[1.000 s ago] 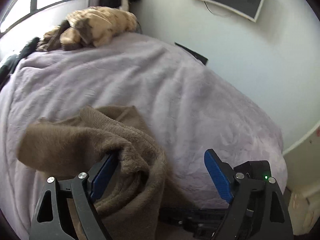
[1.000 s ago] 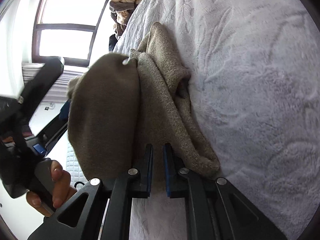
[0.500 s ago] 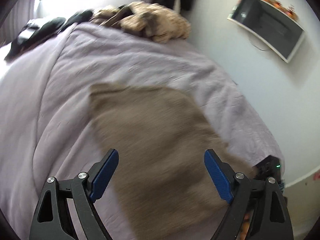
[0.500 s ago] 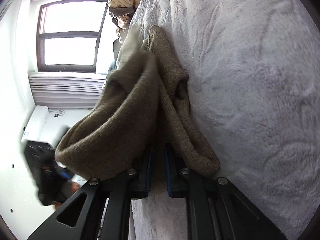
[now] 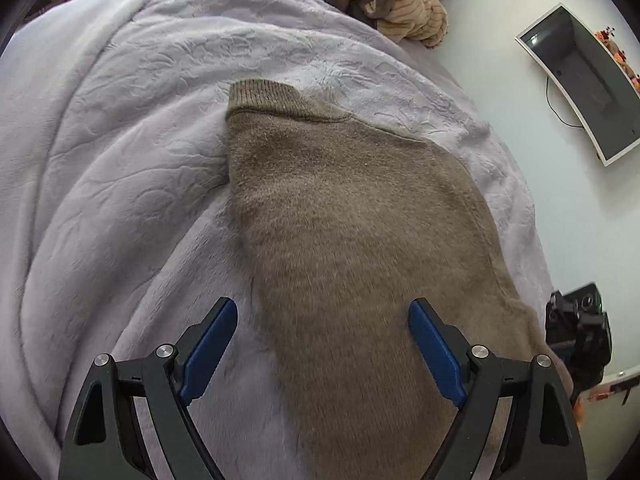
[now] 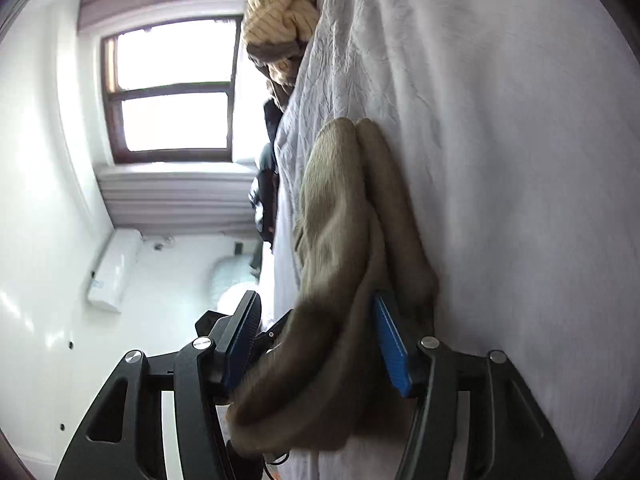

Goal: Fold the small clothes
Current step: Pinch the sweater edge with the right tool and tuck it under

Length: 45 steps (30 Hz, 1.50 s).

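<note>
Gripper on the left (image 5: 322, 344) hovers spread wide over the brown sweater (image 5: 352, 216) lying on the bed (image 5: 100, 140), while the right gripper (image 6: 320, 344), jaws apart around a bunched fold and seemingly not pinching it, should release cleanly before smoothing the fold flat.

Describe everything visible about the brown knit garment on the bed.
The brown garment is a fuzzy, wool-like knit with a ribbed band at its far end. It lies folded over itself on the lilac blanket, mostly flat. The open left gripper hovers over its near part; its near edge bunches between the open right gripper fingers.
</note>
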{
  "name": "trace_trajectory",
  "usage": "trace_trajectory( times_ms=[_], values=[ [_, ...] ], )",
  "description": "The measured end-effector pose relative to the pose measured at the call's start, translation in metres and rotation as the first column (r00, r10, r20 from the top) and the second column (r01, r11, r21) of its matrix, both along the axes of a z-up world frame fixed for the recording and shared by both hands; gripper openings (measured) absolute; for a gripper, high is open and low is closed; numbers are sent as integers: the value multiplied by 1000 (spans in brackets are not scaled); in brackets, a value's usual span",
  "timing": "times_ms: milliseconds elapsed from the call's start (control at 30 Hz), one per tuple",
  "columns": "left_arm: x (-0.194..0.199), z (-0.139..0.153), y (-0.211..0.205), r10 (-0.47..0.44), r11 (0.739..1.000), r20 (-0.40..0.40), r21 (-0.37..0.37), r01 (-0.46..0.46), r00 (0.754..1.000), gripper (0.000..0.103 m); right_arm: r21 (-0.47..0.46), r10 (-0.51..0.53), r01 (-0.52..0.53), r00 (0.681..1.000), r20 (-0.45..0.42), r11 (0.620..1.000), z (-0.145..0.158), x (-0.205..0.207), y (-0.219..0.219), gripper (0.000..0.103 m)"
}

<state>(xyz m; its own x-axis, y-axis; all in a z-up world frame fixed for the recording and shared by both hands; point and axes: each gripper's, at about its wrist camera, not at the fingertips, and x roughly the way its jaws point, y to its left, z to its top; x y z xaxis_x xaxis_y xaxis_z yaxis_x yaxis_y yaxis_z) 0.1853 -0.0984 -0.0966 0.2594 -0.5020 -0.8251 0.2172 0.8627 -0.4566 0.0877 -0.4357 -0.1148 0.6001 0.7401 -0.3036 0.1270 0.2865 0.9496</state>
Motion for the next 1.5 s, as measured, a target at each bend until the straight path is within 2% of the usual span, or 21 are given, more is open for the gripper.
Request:
trace_trajectory(
  times_ms=[133,167,200,300,400,500,567,700,800,900,1000,1033,1067,1100,1133,1200,1267,1300,1333,1467,1500],
  values=[
    [13,-7,-4,14,999,-20,-40,-15,1000,88,-174,67,-72,997,-32,982,8,47,4,56],
    [15,-6,-4,15,999,-10,-42,-15,1000,77,-212,76,-84,996,-47,974,10,52,7,33],
    [16,-5,-5,6,998,-5,-56,-6,1000,58,-267,99,-114,993,-69,957,12,59,13,19],
    [16,-1,5,-12,996,11,-86,13,1000,47,-301,172,-154,985,32,941,38,58,32,18],
    [16,-6,15,-32,995,21,-93,34,999,47,-361,178,-139,981,77,922,51,58,37,18],
    [19,-8,16,-20,994,14,-108,21,1000,47,-460,96,-109,994,-52,881,24,64,24,18],
    [15,-2,14,-15,997,35,-75,17,999,50,-408,57,-85,995,-81,909,6,57,10,18],
    [-4,24,19,17,997,142,77,-28,990,79,-363,8,-34,997,-73,931,17,32,-5,36],
    [-22,39,32,3,999,157,52,-11,988,79,-338,61,-52,998,16,940,41,2,-2,56],
    [-46,47,38,-29,999,150,24,25,988,79,-338,148,-102,982,114,936,68,-29,10,61],
    [-67,39,31,-91,996,81,-17,93,993,79,-469,240,-162,964,111,868,83,-44,36,61],
    [-73,34,30,-109,993,49,-35,111,993,79,-536,262,-184,962,73,824,80,-46,45,59],
    [-79,26,26,-134,989,8,-55,134,991,79,-572,273,-204,961,36,794,74,-49,54,46],
    [-84,16,21,-165,984,-40,-75,162,985,79,-589,281,-233,960,-10,774,66,-48,61,13],
    [-89,7,17,-191,978,-86,-97,182,978,79,-575,278,-246,960,-34,780,61,-45,64,6],
    [-94,-11,14,-203,972,-156,-153,179,967,79,-526,271,-232,963,-3,818,62,-50,69,6],
    [-98,-14,17,-186,971,-139,-175,160,973,74,-480,268,-218,963,36,850,65,-55,69,6],
    [-99,-13,20,-183,972,-118,-171,162,976,51,-465,262,-213,964,42,859,64,-57,68,6],
    [-99,-13,22,-194,971,-112,-160,175,975,41,-462,253,-208,967,36,862,61,-60,65,6],
    [-105,-17,29,-232,965,-80,-146,219,969,36,-512,203,-209,977,-69,833,25,-74,47,6],
    [-109,-17,28,-244,964,-66,-128,234,968,36,-492,177,-190,981,-74,850,14,-77,44,6]
  ],
)
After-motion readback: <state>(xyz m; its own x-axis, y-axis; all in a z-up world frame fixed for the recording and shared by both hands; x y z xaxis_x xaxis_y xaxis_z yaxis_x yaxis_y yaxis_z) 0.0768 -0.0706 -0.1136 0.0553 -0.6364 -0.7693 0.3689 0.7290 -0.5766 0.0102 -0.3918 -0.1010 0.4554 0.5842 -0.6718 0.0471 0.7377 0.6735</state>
